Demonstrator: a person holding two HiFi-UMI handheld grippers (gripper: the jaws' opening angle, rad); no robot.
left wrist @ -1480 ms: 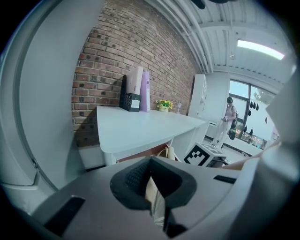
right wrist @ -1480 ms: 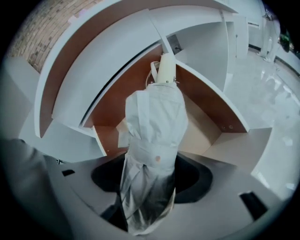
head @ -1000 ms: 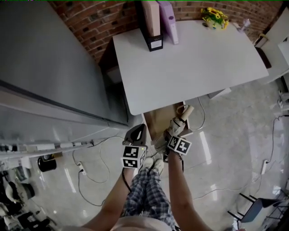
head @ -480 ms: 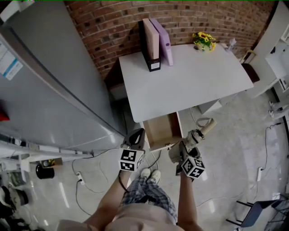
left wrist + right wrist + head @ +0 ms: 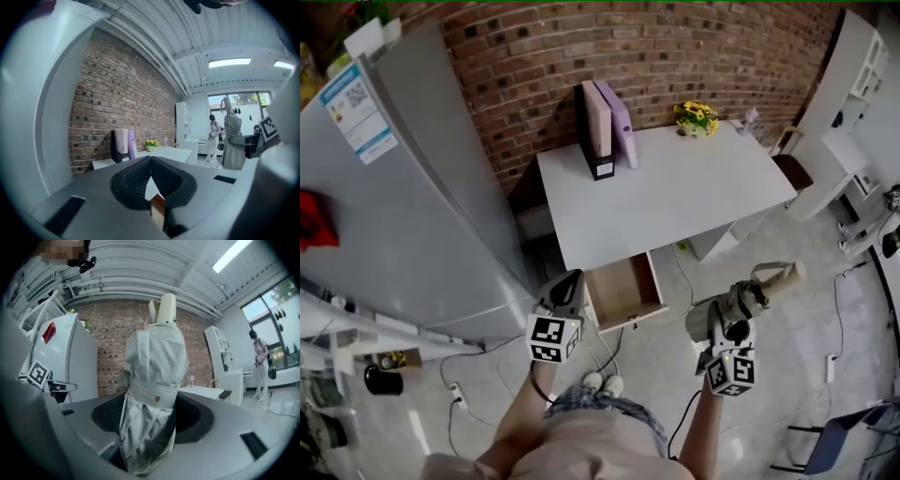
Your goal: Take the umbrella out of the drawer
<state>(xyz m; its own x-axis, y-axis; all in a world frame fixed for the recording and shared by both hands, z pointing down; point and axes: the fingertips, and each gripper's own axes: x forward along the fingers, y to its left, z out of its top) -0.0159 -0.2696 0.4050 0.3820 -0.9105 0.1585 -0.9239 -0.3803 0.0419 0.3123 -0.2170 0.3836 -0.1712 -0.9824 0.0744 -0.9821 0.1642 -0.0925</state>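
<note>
- Umbrella first: the folded grey umbrella [image 5: 762,287] with a pale handle is held round its middle by the right gripper [image 5: 724,319], and its cloth is squeezed between the two jaws.
- The folded grey umbrella is out of the wooden drawer [image 5: 623,291]. It is held in the air off to the right of it, above the shiny floor [image 5: 787,375].
- The wooden drawer is pulled open under the white table [image 5: 666,197].
- The left gripper [image 5: 566,287] is held up just left of the drawer. Its jaw tips are closed together, with nothing held.
- Black-and-white square marks are seen on both gripper cubes.
- A blue and white sticker [image 5: 356,108] is stuck on the big grey fridge [image 5: 422,216], but its writing is too small to be read.
- A small white label is seen on the black file box [image 5: 600,167], which holds a pink and a purple folder. Its words cannot be read either.
- Yellow flowers [image 5: 696,115] are set at the back of the table, by the red brick wall [image 5: 675,47].
</note>
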